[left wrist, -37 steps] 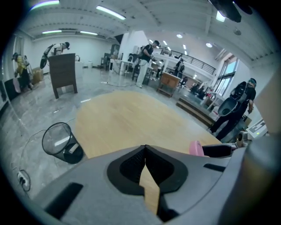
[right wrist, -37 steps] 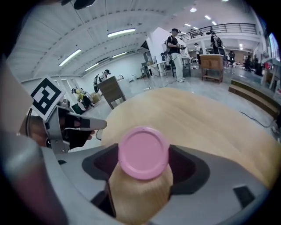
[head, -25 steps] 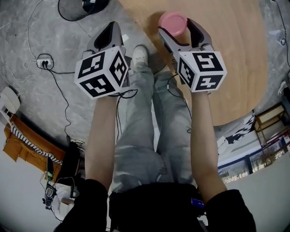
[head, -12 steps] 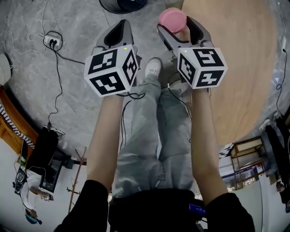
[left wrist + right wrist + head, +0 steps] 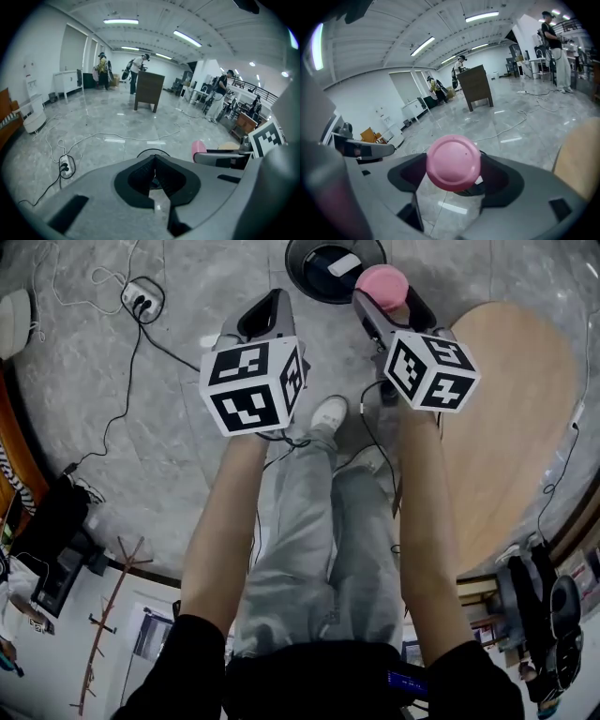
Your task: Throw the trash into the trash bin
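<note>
Pink cup point(image 5: 382, 282), the trash in this job, sits clamped in the right gripper point(image 5: 386, 296); the jaws are closed onto its sides, only as far apart as the cup is wide, with its round flat end turned up toward the head view and back toward the right gripper view. Its long axis seems to stand roughly upright, across the jaws, though little but that round end shows clearly.

Trash bin point(image 5: 302, 282), black and round, stands on the grey floor at 12 o'clock in the head view; a white scrap point(image 5: 342, 265) already lies inside it. From the cup the bin's middle lies at about 10 o'clock and very near; the cup appears to hang over the bin's rim on the 3 o'clock side, and in the right gripper view the dark mouth shows directly beneath the cup. How high above the rim the cup hangs cannot be told.

Left gripper point(image 5: 267, 310) hangs at 9 o'clock from the right one, jaws together on nothing, aimed at the bin but with no part in the drop.

My reading: the carry is nearly done; a short shift toward 10 o'clock would centre the cup over the opening before the jaws part; released here, it could clip the rim and bounce to the floor.
</note>
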